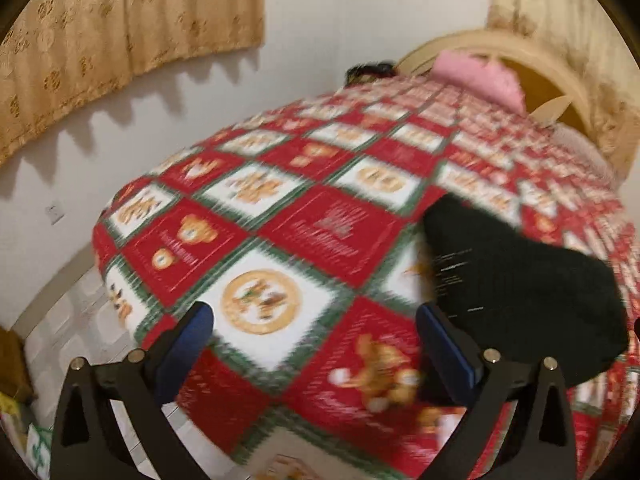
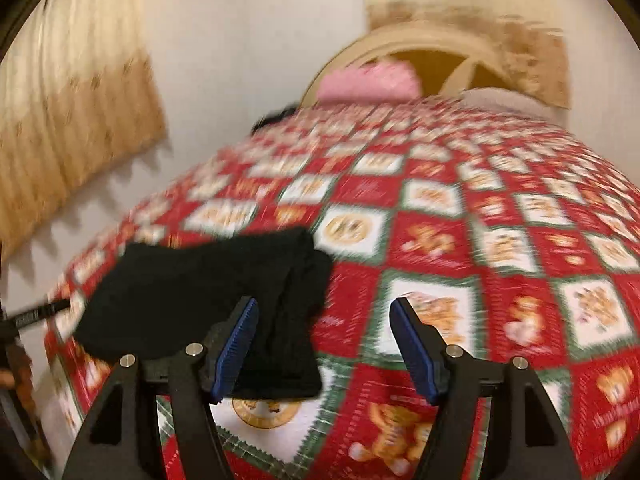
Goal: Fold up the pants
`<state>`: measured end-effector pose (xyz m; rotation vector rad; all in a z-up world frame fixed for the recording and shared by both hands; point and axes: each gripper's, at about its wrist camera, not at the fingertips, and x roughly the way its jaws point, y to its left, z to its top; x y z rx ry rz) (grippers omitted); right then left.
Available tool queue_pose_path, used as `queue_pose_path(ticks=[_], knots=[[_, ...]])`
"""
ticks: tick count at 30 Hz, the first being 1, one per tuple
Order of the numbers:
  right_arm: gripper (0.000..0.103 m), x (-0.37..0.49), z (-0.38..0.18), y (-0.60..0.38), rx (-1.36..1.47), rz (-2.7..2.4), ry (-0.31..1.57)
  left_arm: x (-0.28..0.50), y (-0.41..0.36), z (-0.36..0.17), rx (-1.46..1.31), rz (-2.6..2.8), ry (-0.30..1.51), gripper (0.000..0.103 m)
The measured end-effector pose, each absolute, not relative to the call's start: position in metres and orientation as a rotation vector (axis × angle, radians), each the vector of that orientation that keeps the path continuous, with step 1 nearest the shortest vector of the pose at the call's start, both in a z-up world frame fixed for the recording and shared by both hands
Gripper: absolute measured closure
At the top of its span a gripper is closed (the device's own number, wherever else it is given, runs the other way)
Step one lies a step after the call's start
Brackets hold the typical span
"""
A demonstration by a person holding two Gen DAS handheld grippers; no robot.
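The black pants (image 1: 524,280) lie folded into a compact bundle on the red, white and green patchwork bedspread (image 1: 304,220). In the left wrist view they sit to the right of my left gripper (image 1: 316,320), which is open and empty above the bed. In the right wrist view the pants (image 2: 208,292) lie left of centre, partly behind the left finger (image 2: 236,344). My right gripper (image 2: 324,320) is open and empty, just above the pants' right edge. Both views are motion-blurred.
A pink pillow (image 1: 480,76) and a cream wooden headboard (image 1: 560,80) stand at the far end of the bed. Gold curtains (image 1: 120,32) hang on the left wall. The bed's left edge drops to a tiled floor (image 1: 60,320). A dark item (image 1: 368,70) lies beside the pillow.
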<state>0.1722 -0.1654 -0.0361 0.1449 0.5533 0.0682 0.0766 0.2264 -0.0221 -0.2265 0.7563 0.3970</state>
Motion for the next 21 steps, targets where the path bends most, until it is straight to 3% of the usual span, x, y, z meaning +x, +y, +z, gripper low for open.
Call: queue_pose_path(ticks=[1, 2, 3, 8, 14, 21], knots=[[0.054, 0.166, -0.032, -0.162, 0.132, 0.07, 0.547, 0.079, 0.218, -0.018, -0.217, 0.373, 0.738, 0.0], [0.079, 0.164, -0.029, -0.158, 0.117, 0.075, 0.551, 0.08, 0.206, -0.012, -0.203, 0.334, 0.715, 0.0], [0.084, 0.162, -0.027, -0.153, 0.104, 0.084, 0.551, 0.085, 0.198, -0.01, -0.192, 0.307, 0.702, 0.0], [0.084, 0.16, -0.029, -0.123, 0.053, 0.179, 0.568, 0.104, 0.154, -0.01, -0.105, 0.231, 0.695, 0.0], [0.084, 0.182, -0.072, -0.112, 0.048, 0.165, 0.753, 0.122, 0.132, -0.046, 0.003, 0.274, 0.821, 0.0], [0.084, 0.18, -0.082, -0.125, 0.16, 0.178, 0.818, 0.109, 0.14, -0.053, -0.099, 0.271, 0.83, 0.0]])
